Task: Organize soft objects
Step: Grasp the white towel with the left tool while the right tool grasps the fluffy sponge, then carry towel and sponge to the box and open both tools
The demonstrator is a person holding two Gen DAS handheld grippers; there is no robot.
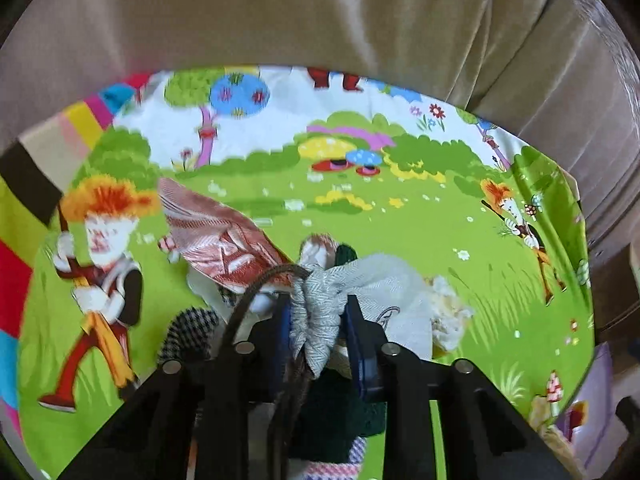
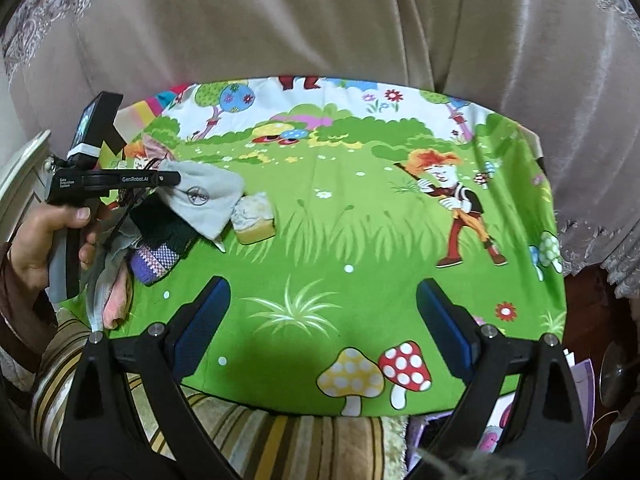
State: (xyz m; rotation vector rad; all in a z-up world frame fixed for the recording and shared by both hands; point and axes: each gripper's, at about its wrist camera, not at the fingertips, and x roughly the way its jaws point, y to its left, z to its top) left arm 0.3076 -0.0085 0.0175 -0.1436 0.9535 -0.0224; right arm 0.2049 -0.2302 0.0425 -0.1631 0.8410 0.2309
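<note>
My left gripper point(image 1: 316, 324) is shut on a bunched grey herringbone cloth point(image 1: 320, 312), which shows in the right wrist view as a grey cloth with a round logo point(image 2: 200, 198). Under and around it lie a red patterned cloth point(image 1: 220, 236), a houndstooth piece point(image 1: 188, 336) and a dark green knit point(image 1: 340, 408). A yellow sponge point(image 2: 254, 220) lies just right of the pile. My right gripper point(image 2: 322, 328) is open and empty above the front middle of the cartoon cloth point(image 2: 360, 240). The left gripper body point(image 2: 112, 180) is held in a hand at the left.
A purple checked knit point(image 2: 154, 262) and a pink cloth point(image 2: 116, 300) hang at the table's left front. Beige curtains point(image 2: 320, 20) hang behind the table. A striped cushion point(image 2: 260, 440) lies below the front edge. White furniture point(image 2: 20, 176) stands at the far left.
</note>
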